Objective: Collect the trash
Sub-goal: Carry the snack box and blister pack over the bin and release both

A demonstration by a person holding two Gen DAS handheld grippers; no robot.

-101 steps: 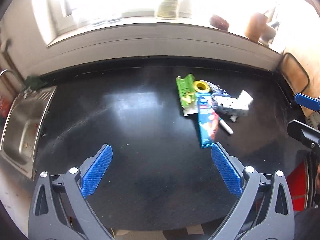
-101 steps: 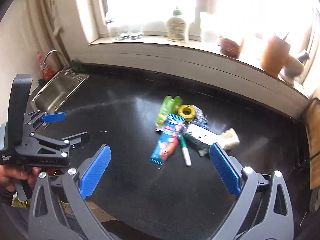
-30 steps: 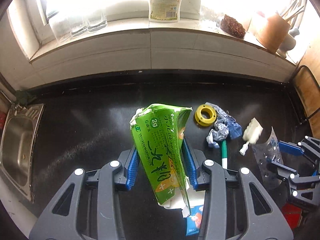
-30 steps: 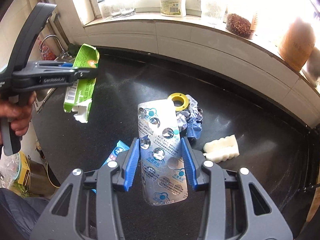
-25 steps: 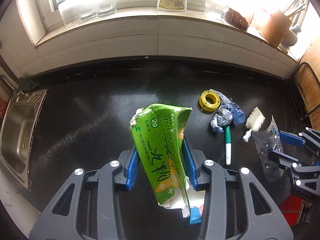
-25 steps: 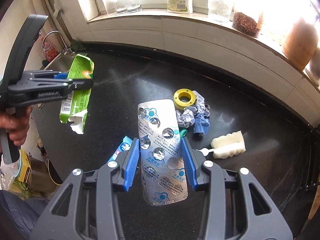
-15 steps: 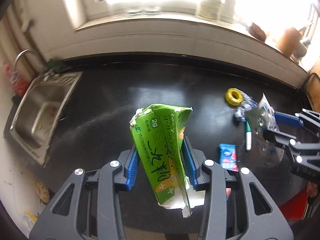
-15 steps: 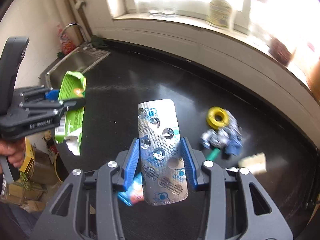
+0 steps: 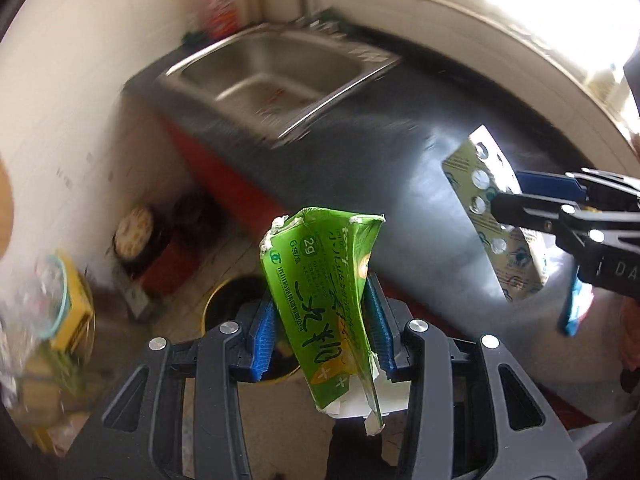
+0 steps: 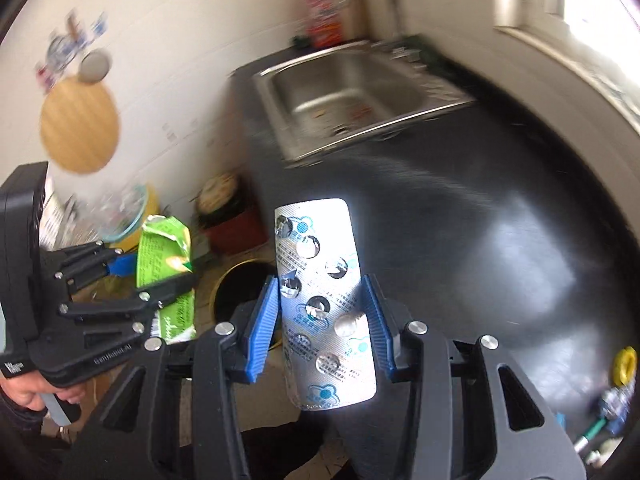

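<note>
My left gripper (image 9: 322, 328) is shut on a torn green carton (image 9: 326, 300) and holds it in the air past the counter's left end, over a round dark bin (image 9: 240, 312) on the floor. The carton also shows in the right wrist view (image 10: 164, 264), as does the bin (image 10: 240, 288). My right gripper (image 10: 320, 320) is shut on a silver blister pack (image 10: 324, 304), held above the counter's front edge, right of the left gripper. The blister pack shows in the left wrist view (image 9: 492, 216) too.
A steel sink (image 10: 352, 92) is set in the black counter (image 10: 480, 240) at its left end. A yellow ring (image 10: 624, 364), a crumpled wrapper and a green pen (image 10: 592, 432) lie at the counter's right. Boxes and a red pot (image 10: 232, 228) stand on the floor.
Both grippers have swung left with their loads, from over the counter toward its left end. The sink and the floor bin have come into view.
</note>
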